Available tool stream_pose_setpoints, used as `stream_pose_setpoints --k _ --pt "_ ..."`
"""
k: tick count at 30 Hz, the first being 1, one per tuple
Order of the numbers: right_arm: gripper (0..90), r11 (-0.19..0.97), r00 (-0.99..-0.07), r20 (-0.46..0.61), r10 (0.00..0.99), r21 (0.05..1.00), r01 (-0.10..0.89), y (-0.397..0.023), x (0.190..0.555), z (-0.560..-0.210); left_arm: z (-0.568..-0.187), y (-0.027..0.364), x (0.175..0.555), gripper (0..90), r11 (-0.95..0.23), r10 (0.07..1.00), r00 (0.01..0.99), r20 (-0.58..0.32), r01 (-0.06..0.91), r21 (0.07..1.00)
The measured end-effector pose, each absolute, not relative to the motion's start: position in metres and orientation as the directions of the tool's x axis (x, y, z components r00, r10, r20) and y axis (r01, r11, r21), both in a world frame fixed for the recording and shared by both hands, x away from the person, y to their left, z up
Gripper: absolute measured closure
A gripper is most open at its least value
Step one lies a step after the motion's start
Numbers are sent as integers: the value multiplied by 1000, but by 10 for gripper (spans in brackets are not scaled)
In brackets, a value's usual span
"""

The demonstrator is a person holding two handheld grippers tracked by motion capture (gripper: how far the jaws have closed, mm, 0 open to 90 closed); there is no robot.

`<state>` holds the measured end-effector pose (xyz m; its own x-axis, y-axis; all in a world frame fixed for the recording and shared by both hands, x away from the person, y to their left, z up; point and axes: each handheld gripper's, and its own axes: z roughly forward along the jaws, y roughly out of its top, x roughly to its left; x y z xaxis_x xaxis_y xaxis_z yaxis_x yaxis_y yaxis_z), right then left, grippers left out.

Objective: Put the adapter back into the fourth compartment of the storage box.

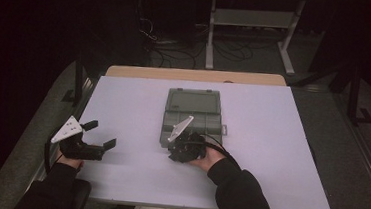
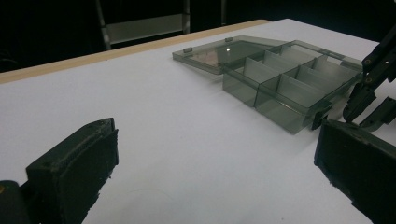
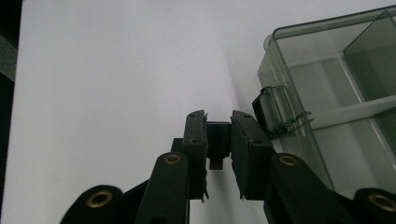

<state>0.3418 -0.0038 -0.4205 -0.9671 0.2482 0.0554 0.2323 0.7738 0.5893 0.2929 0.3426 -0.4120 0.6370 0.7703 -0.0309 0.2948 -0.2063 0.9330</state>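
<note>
1. My left gripper [image 1: 102, 134] hovers near the white tabletop's [image 1: 269, 156] left edge, jaws wide.
2. My right gripper [image 3: 218, 133] pinches a small dark block [image 3: 217, 140] beside the clear compartment box [image 1: 191, 116], mid-table.
3. Dark room; cables [image 1: 168, 45] on the floor beyond.
</note>
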Motion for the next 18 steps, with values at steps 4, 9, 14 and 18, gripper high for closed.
stream_pose_setpoints --k 4,9,14,18 --pt "756 767 -968 47 248 601 226 -6 341 -413 -412 343 293 0 -205 771 636 -32 296 933" --pt "756 760 -967 39 253 610 223 -9 341 -405 -412 343 293 0 -205 772 635 -32 296 933" --pt "756 746 -962 31 271 625 230 -15 344 -397 -412 343 293 0 -205 771 636 -32 295 933" --pt "756 735 -960 37 278 635 238 -18 345 -395 -412 343 293 0 -205 772 635 -32 297 933"
